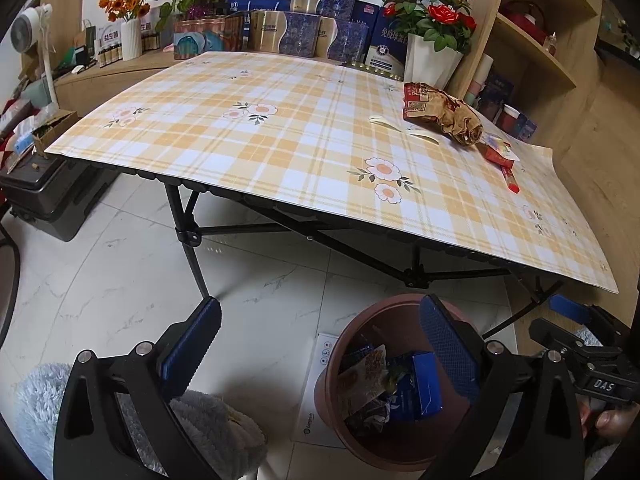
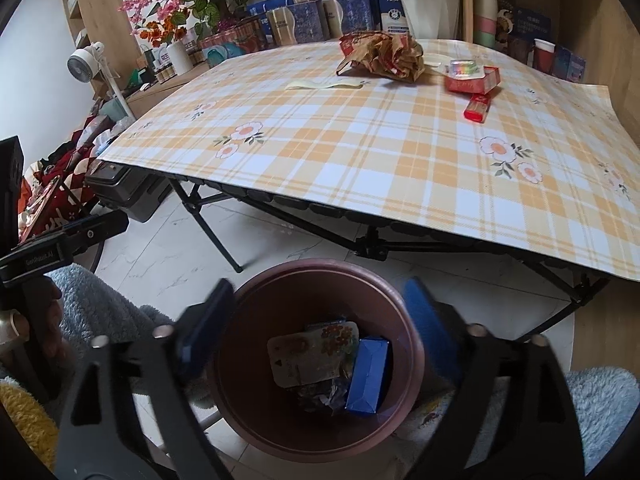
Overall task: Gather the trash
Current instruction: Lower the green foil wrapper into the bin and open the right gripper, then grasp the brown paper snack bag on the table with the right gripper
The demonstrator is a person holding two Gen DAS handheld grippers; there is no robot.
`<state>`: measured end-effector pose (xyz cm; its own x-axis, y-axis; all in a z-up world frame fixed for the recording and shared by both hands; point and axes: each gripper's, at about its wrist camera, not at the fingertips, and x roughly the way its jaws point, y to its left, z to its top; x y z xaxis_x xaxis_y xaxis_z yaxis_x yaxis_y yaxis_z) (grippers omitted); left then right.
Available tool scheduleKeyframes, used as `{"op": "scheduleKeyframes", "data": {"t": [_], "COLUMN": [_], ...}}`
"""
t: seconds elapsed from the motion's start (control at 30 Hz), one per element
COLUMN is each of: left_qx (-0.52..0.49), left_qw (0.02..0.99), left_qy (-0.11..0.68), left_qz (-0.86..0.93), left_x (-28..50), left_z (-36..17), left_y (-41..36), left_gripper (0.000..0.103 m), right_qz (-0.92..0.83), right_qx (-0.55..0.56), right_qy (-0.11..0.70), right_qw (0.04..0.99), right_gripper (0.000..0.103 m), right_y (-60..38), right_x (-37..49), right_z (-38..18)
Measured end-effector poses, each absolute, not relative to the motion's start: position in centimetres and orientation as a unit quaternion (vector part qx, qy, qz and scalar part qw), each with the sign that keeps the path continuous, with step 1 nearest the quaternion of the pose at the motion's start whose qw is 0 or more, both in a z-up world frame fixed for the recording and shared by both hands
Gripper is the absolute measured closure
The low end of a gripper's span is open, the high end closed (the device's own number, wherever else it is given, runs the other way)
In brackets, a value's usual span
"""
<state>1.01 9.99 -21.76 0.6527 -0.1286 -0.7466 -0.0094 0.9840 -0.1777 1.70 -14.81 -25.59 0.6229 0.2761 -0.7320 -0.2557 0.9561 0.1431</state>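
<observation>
A brown round bin (image 2: 400, 344) stands on the floor in front of the table; it also shows in the left wrist view (image 1: 332, 380). Inside lie a blue box (image 2: 368, 380), a flowered wrapper (image 2: 312, 352) and crumpled scraps. My right gripper (image 2: 320, 332) is open and empty right above the bin. My left gripper (image 1: 320, 340) is open and empty, just left of the bin. On the table's far right lie a crumpled brown paper bag (image 2: 384, 58) (image 1: 444, 112), a red box (image 2: 472, 80), a small red pack (image 2: 478, 108) (image 1: 510, 180) and a pale strip (image 2: 324, 85).
The folding table (image 1: 280, 152) has a checked yellow cloth and black legs. Gift boxes, flower vases (image 1: 432, 60) and a fan (image 1: 32, 36) stand behind it. A wooden shelf (image 1: 540, 60) is at the right. A dark case (image 1: 52, 196) sits at the left on the floor.
</observation>
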Motion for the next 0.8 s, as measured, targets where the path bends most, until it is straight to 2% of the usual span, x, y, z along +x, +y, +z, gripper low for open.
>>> {"op": "scheduleKeyframes", "data": {"t": [0.1, 0.8], "left_qx": [-0.082, -0.087], "left_qw": [0.904, 0.902], "left_qy": [0.418, 0.421], "left_qz": [-0.033, -0.031], "left_x": [1.1, 1.6], "left_z": [-21.8, -22.0], "left_y": [10.0, 9.9], "left_gripper": [0.006, 0.006], "right_qz": [0.138, 0.090], "right_qx": [0.016, 0.097], "right_qy": [0.407, 0.374], "right_qw": [0.903, 0.918], "right_gripper": [0.006, 0.006], "right_y": [-15.1, -19.7], "right_x": [1.8, 3.2], "right_z": [-25.5, -24.1]}}
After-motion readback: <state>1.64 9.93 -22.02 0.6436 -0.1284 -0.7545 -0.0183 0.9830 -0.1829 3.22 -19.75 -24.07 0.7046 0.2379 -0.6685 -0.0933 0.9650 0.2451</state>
